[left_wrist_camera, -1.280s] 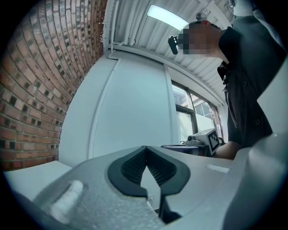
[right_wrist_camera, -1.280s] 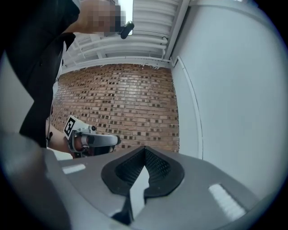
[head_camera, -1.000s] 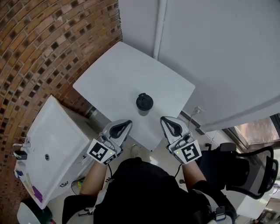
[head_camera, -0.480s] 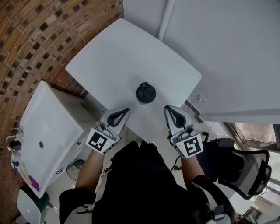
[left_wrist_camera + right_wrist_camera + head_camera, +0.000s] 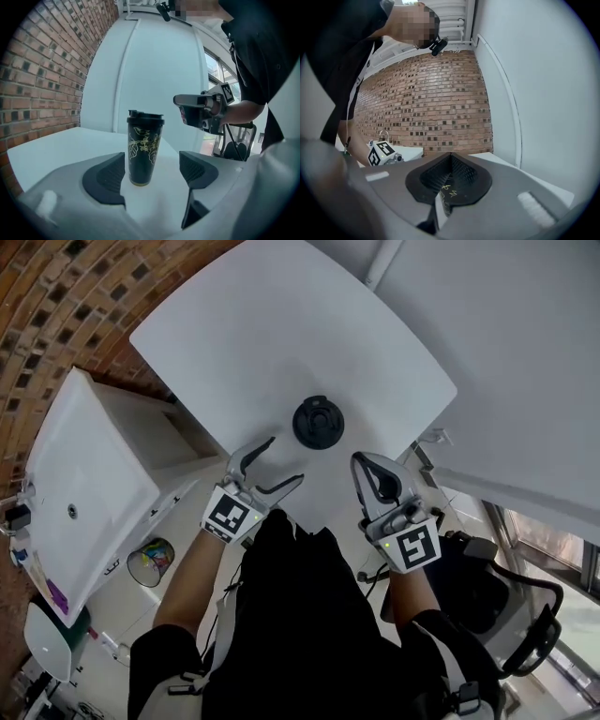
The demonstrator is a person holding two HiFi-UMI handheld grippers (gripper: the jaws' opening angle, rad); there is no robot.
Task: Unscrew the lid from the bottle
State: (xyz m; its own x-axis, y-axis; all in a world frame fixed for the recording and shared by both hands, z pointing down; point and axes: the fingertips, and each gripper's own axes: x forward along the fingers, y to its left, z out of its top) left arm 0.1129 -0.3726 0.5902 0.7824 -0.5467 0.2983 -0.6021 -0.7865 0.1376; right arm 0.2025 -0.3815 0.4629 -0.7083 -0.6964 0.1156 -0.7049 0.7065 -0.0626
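white square table (image 5: 234,343), rounded corners. brick wall (image 5: 56,296) runs along tabletop's far-left edge, plain white wall (image 5: 525,352) along far-right edge, white pipe (image 5: 386,261) going up near far corner. white sink unit (image 5: 75,474) just off left corner, lower than tabletop. small bin (image 5: 150,562) with colourful stuff on floor beside it. black office chair (image 5: 525,634) off near-right side, window (image 5: 553,531) close by.

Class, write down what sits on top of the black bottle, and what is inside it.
A black lid sits on top of the bottle, closing it. Its inside cannot be seen: the lid and dark wall cover it.
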